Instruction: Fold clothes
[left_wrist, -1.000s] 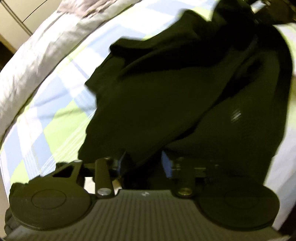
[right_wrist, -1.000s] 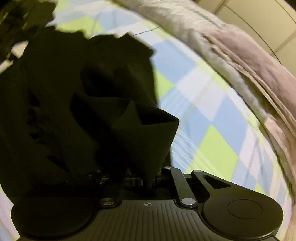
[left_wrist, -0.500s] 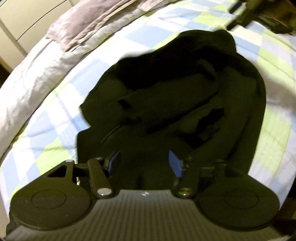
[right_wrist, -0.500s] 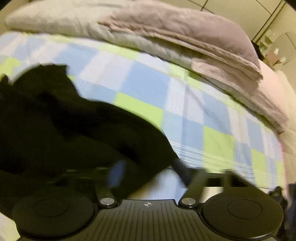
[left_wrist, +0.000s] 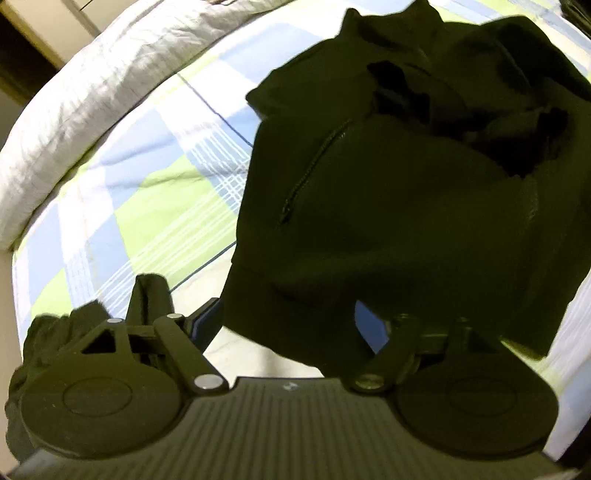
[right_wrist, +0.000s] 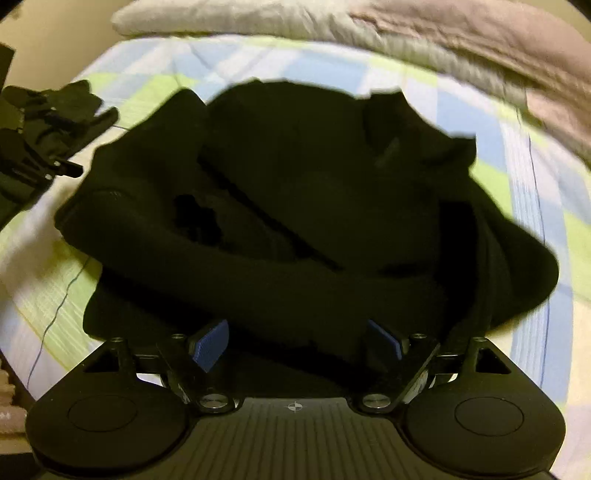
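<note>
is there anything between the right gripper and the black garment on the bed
Nothing visible does. The right gripper, jaws just opened wide, hangs directly over the black garment lying bunched on the checked bedspread; no cloth is pinched between its pads.

Two black handheld grippers with blue finger pads

The left gripper (left_wrist: 291, 325) and right gripper (right_wrist: 295, 341) each show a ribbed black body, two round black discs, silver screw heads on linkage arms, and a small crosshair mark at centre; a dark glove (left_wrist: 55, 332) appears lower left.
</note>
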